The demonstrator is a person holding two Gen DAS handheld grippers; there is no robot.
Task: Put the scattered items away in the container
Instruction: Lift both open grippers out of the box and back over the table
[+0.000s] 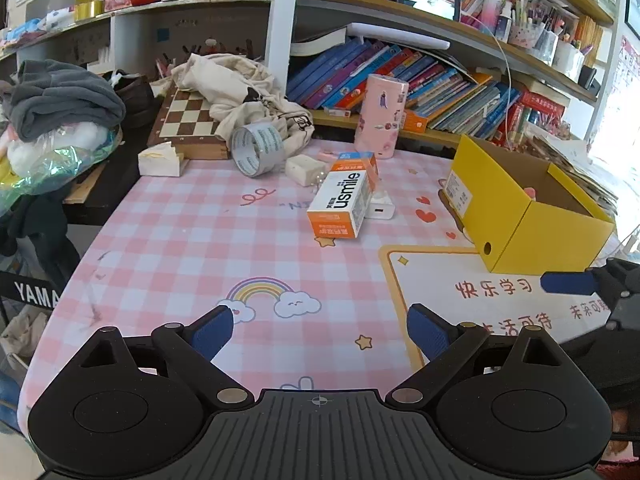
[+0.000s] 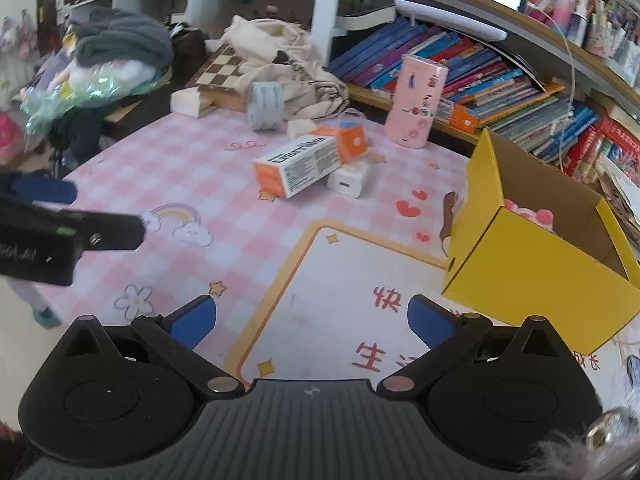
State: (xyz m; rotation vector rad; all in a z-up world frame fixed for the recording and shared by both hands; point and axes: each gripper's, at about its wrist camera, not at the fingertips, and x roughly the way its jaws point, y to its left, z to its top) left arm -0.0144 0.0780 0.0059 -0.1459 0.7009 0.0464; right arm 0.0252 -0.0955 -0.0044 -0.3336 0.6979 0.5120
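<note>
A yellow cardboard box (image 1: pixel 516 216) (image 2: pixel 532 268) stands open at the right of the pink checked mat, with a pink item (image 2: pixel 532 216) inside. An orange and white usmile box (image 1: pixel 344 204) (image 2: pixel 308 160) lies mid-table on a white charger (image 1: pixel 380 208) (image 2: pixel 348 182). A grey tape roll (image 1: pixel 256 148) (image 2: pixel 264 104), a white block (image 1: pixel 306 170) and a pink cylinder (image 1: pixel 382 116) (image 2: pixel 418 100) sit further back. My left gripper (image 1: pixel 320 332) is open and empty above the mat's near part. My right gripper (image 2: pixel 312 324) is open and empty, left of the yellow box.
A chessboard (image 1: pixel 186 120) under a cream cloth bag (image 1: pixel 236 84) lies at the back left, beside a tissue pack (image 1: pixel 158 160). Book-filled shelves (image 1: pixel 420 80) run behind the table. Clothes and bags (image 1: pixel 56 120) pile at the left edge. The right gripper's finger (image 1: pixel 568 282) shows at right.
</note>
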